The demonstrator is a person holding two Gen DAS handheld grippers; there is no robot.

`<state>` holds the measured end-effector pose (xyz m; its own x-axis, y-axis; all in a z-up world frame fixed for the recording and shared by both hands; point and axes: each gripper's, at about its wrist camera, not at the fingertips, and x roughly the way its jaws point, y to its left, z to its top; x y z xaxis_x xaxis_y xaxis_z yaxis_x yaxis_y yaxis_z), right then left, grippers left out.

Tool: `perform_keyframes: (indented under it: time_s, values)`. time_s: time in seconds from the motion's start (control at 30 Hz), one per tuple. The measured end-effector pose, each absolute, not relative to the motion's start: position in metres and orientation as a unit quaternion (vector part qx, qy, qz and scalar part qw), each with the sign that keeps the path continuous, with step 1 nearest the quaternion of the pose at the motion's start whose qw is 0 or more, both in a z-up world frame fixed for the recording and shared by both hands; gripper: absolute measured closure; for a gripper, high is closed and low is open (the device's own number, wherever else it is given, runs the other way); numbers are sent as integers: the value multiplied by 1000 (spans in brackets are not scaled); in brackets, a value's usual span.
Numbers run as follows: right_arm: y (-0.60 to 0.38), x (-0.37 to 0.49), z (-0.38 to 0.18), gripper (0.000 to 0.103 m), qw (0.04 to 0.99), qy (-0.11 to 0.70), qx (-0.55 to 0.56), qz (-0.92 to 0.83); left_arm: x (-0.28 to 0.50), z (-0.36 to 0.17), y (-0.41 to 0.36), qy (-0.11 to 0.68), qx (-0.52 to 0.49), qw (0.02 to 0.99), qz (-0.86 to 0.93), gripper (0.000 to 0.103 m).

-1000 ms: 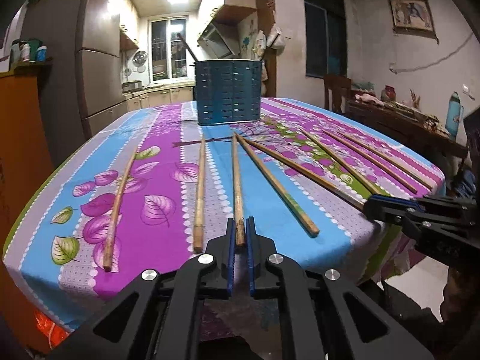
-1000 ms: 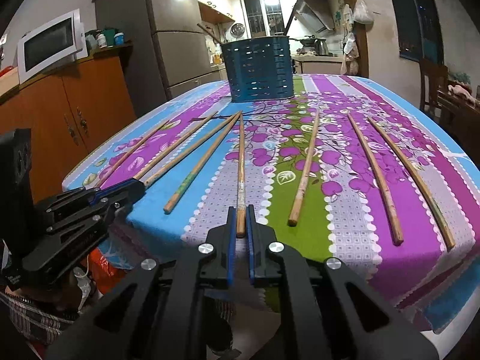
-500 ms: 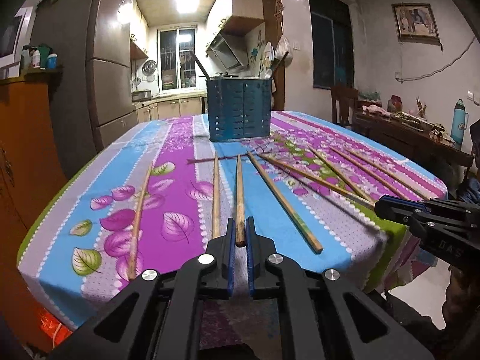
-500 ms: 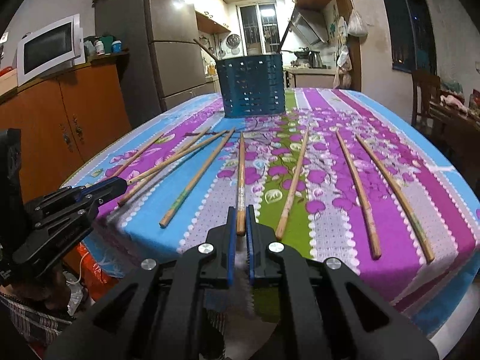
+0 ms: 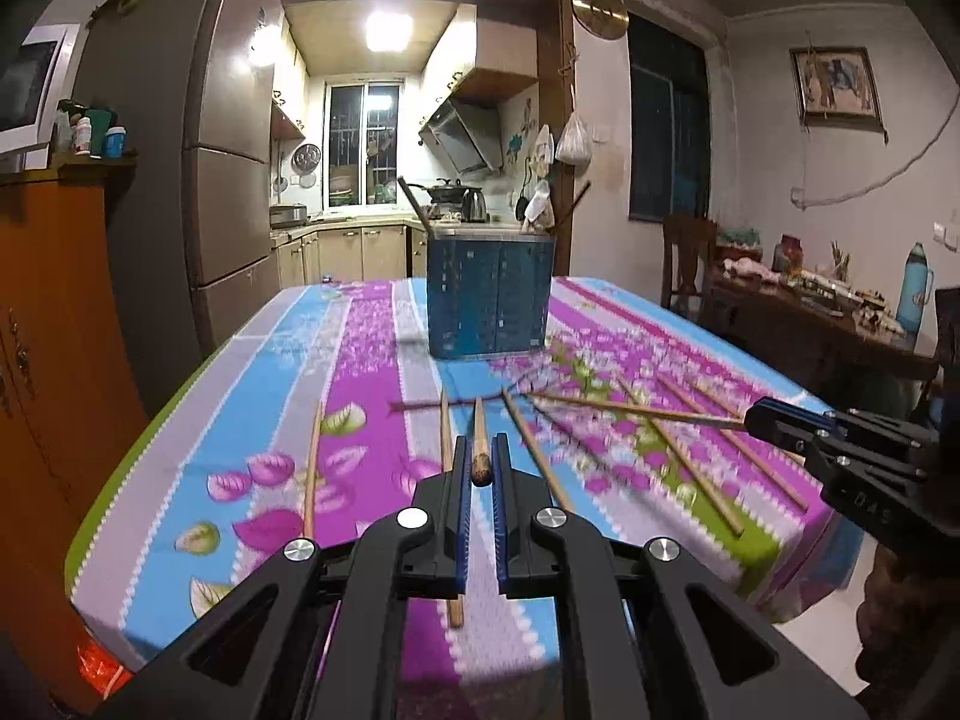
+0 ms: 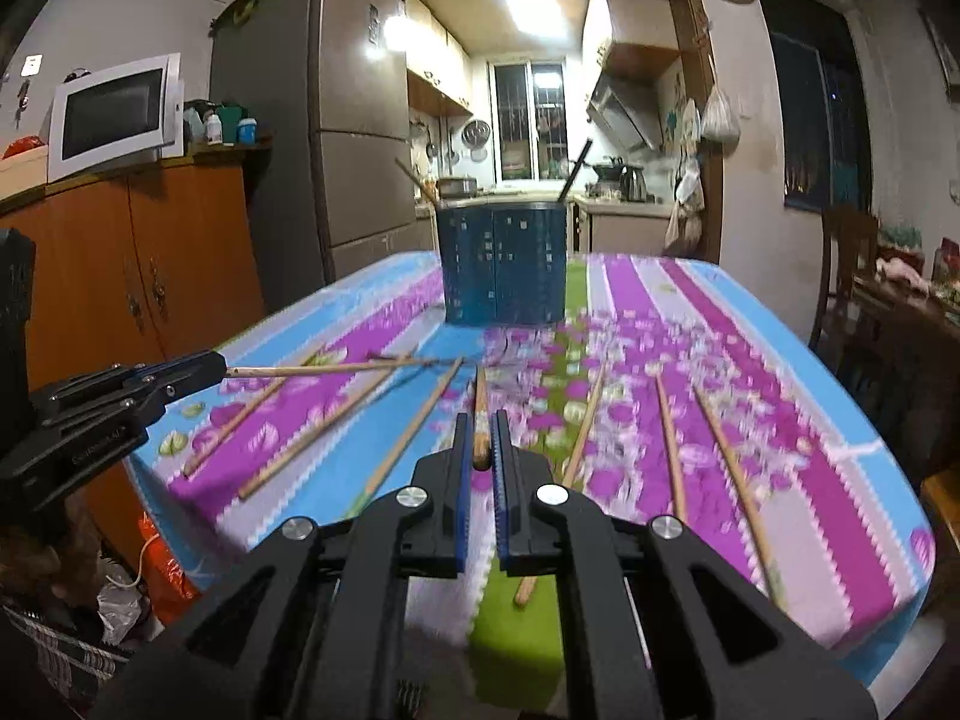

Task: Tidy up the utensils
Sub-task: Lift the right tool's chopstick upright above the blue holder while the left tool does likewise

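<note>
1. Left wrist view: the left gripper (image 5: 479, 468) is clamped on the butt end of 1 chopstick (image 5: 479, 450), its tip aimed toward the blue utensil holder (image 5: 489, 300) near the table's far edge; an end grip suits dropping it in tip-first. The stick is slim, brown wood, darker at the butt.
2. Right wrist view: the right gripper (image 6: 479, 450) pinches another chopstick (image 6: 480, 420) the same way. Loose chopsticks (image 6: 672, 450) lie fanned on the tablecloth (image 6: 810, 450) toward the near edge.
</note>
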<state>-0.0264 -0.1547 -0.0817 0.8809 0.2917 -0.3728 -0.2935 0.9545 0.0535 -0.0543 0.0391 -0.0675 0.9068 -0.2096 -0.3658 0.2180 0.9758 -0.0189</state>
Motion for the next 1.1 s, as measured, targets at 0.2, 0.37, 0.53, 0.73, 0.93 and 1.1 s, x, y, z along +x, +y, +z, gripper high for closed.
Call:
perform_keyframes:
  time_s: [0.2, 0.37, 0.53, 0.73, 0.93, 1.1]
  values:
    - [-158, -15, -58, 98, 973, 170, -7, 158, -44, -36, 45, 173, -2, 979, -109, 95]
    - [-161, -6, -35, 98, 974, 150, -3, 168, -35, -7, 49, 156, -16, 981, -118, 95]
    - [-160, 4, -17, 98, 974, 138, -5, 177, -29, 13, 46, 135, -5, 984, -112, 95]
    - [-158, 9, 0, 98, 975, 125, -9, 184, -23, 33, 42, 118, -6, 985, -125, 95]
    - [-160, 12, 9, 98, 974, 121, -8, 189, -17, 43, 39, 115, -9, 984, -137, 95]
    - [-162, 14, 16, 98, 973, 120, -3, 197, -14, 49, 34, 112, 3, 984, -139, 95]
